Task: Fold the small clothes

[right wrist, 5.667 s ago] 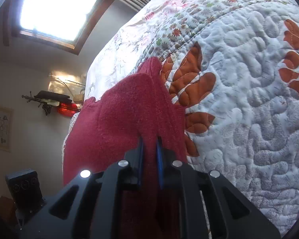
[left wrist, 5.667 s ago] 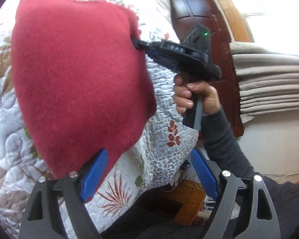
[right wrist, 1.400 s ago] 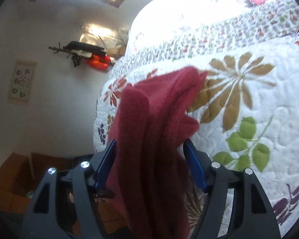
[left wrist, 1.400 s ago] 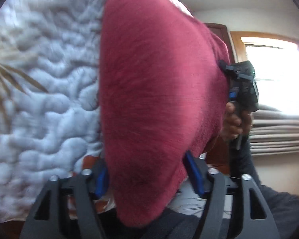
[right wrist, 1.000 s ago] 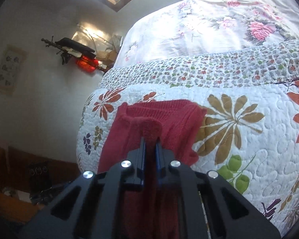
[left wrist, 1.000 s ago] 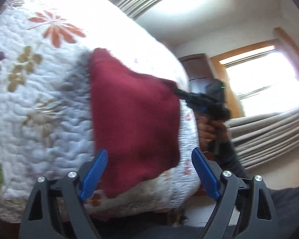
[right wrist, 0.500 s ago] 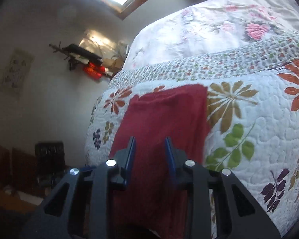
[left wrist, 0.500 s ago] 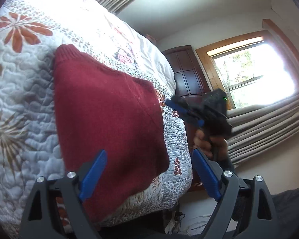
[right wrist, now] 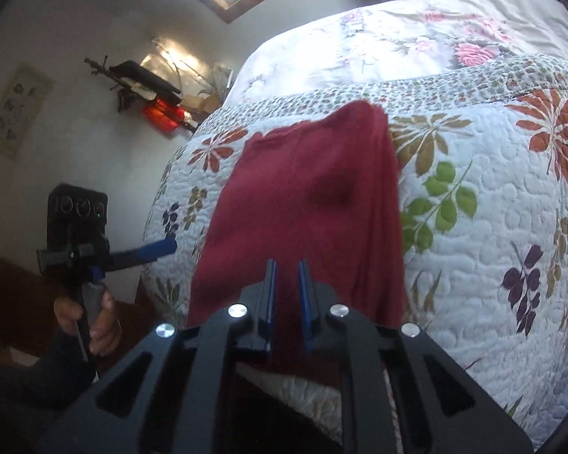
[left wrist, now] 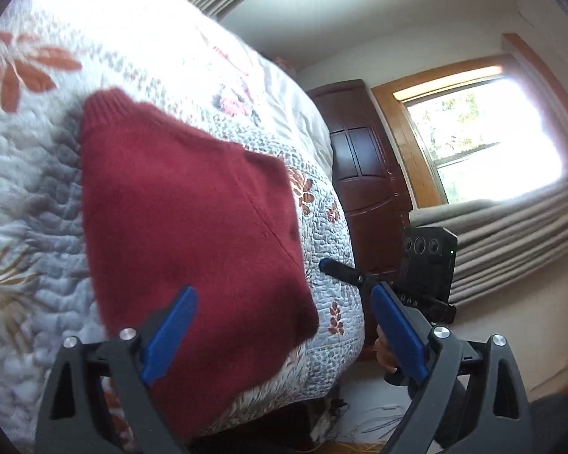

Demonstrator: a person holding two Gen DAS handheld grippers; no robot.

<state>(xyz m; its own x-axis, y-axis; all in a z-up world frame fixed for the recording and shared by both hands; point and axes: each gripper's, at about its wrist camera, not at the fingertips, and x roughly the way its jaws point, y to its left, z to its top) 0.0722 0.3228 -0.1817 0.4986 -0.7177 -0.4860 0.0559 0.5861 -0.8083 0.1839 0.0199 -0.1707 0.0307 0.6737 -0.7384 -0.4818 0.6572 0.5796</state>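
A dark red knit garment lies folded on the floral quilt, its near end draped over the bed's edge. In the left wrist view my left gripper is open, its blue fingers either side of the garment's near corner and not touching it. In the right wrist view the garment stretches away from my right gripper, whose blue pads stand a narrow slit apart with nothing between them. The right gripper hovers just off the garment's right edge. The left gripper is off to the garment's left, in a hand.
The bed's corner drops off near both grippers. A dark wooden wardrobe and a window with curtains stand beyond the bed. Cables lie on the floor below. A white flowered sheet covers the far end of the bed.
Both grippers have let the garment go; it now lies flat on the quilt. The right gripper's fingers have narrowed since half a second ago and it has drawn back toward the bed's edge.
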